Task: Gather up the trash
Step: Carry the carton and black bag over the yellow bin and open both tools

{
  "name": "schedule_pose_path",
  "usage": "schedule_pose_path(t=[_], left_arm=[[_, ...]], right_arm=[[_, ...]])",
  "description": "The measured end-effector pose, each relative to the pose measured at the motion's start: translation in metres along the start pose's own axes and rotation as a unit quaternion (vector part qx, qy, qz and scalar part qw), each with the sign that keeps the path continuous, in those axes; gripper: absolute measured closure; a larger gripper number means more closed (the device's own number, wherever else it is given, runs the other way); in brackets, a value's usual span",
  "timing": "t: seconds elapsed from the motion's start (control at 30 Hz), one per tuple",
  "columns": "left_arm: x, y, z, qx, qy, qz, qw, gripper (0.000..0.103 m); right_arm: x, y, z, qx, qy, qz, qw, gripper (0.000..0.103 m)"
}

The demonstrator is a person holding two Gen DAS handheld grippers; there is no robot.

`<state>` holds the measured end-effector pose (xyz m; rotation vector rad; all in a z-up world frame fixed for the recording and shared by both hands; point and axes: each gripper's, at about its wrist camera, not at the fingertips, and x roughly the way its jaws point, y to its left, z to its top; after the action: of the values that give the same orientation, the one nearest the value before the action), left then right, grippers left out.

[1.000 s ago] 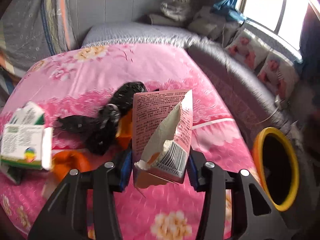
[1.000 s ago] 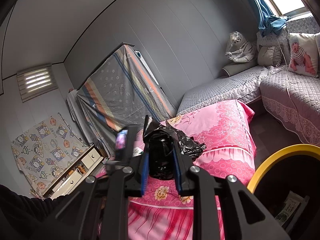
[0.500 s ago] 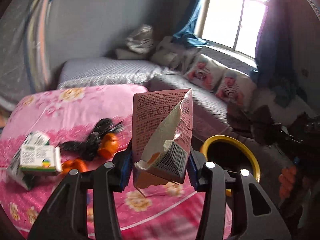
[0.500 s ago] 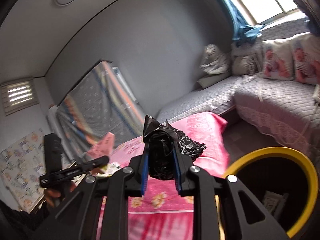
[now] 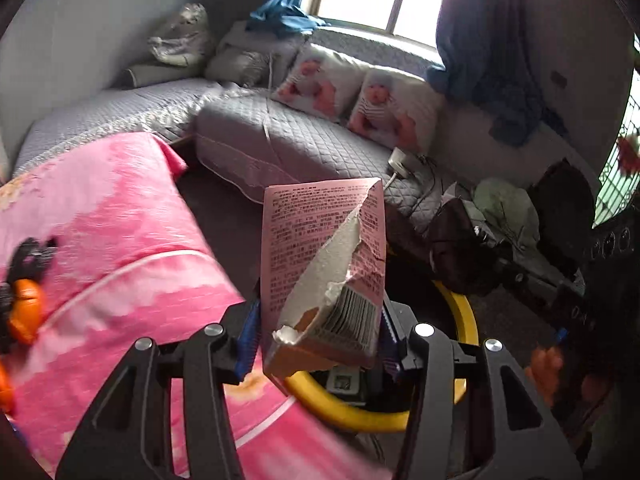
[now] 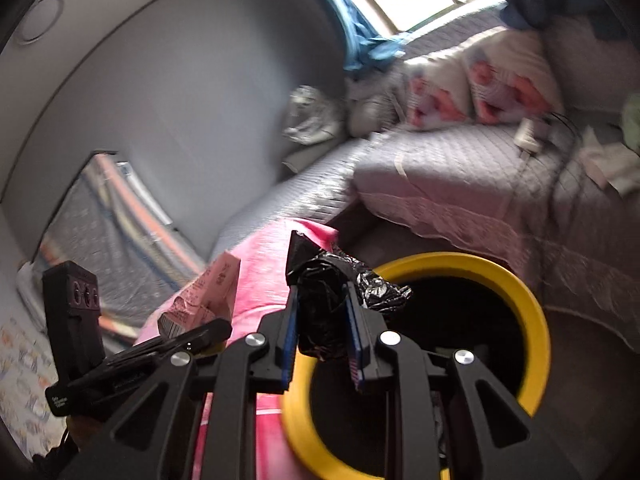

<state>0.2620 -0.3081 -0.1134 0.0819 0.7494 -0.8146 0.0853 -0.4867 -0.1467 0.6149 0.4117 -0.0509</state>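
Observation:
My left gripper point(image 5: 316, 336) is shut on a torn pink carton point(image 5: 320, 256) and holds it upright over the near rim of a yellow-rimmed black bin point(image 5: 460, 316). My right gripper point(image 6: 322, 332) is shut on a crumpled black plastic bag point(image 6: 324, 300) above the bin's left rim point(image 6: 532, 316). The left gripper with the pink carton point(image 6: 208, 292) shows at the left of the right wrist view. Some trash lies inside the bin point(image 5: 344, 382).
A table with a pink floral cloth point(image 5: 100, 232) stands left of the bin; black and orange trash point(image 5: 24, 304) lies on it. A grey quilted corner sofa point(image 5: 280, 136) with baby-print cushions point(image 5: 384, 108) runs behind. Clothes point(image 5: 492, 220) are piled at the right.
Both grippers have swung right, away from the table and toward the bin, each still holding its item. The bin now lies right under both of them.

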Motion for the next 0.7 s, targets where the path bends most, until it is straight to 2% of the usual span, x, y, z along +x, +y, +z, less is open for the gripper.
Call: schedule_pose_path(t=[0.13,0.2,0.23,0.27,0.3,0.33,0.37,0.53,0.7], left_arm=[[0.033,-0.007,-0.001,-0.013,0.016,-0.001,0.9998,0.053],[0.043,-0.007,-0.001,-0.017,0.022,0.007,0.9996,0.047],[0.045,-0.008,-0.002,-0.021,0.021,0.009,0.9995,0.045],[0.045,-0.007,-0.002,-0.025,0.021,0.009,0.9994,0.036],[0.044,-0.006,-0.002,-0.028,0.017,0.009,0.9994,0.025],[0.041,-0.004,-0.002,-0.034,0.01,0.012,0.9993,0.02],[0.037,-0.001,-0.002,-0.042,0.0,0.017,0.999,0.016],[0.01,0.018,0.004,-0.082,-0.027,0.016,0.9961,0.014],[-0.052,0.045,0.026,-0.12,-0.08,-0.006,0.9895,0.014]], right_arm=[[0.012,-0.029,-0.006,0.027,0.021,-0.018,0.999,0.082],[0.022,-0.039,-0.009,0.034,0.035,-0.027,0.998,0.078],[0.025,-0.043,-0.008,0.037,0.041,-0.027,0.998,0.069],[0.027,-0.047,-0.008,0.043,0.041,-0.03,0.998,0.055],[0.027,-0.052,-0.008,0.049,0.037,-0.038,0.997,0.049],[0.026,-0.054,-0.007,0.052,0.03,-0.046,0.997,0.043],[0.024,-0.056,-0.007,0.055,0.022,-0.051,0.997,0.043],[0.01,-0.057,-0.002,0.054,0.001,-0.056,0.997,0.035],[0.008,-0.027,-0.004,0.001,0.01,-0.049,0.999,0.034]])
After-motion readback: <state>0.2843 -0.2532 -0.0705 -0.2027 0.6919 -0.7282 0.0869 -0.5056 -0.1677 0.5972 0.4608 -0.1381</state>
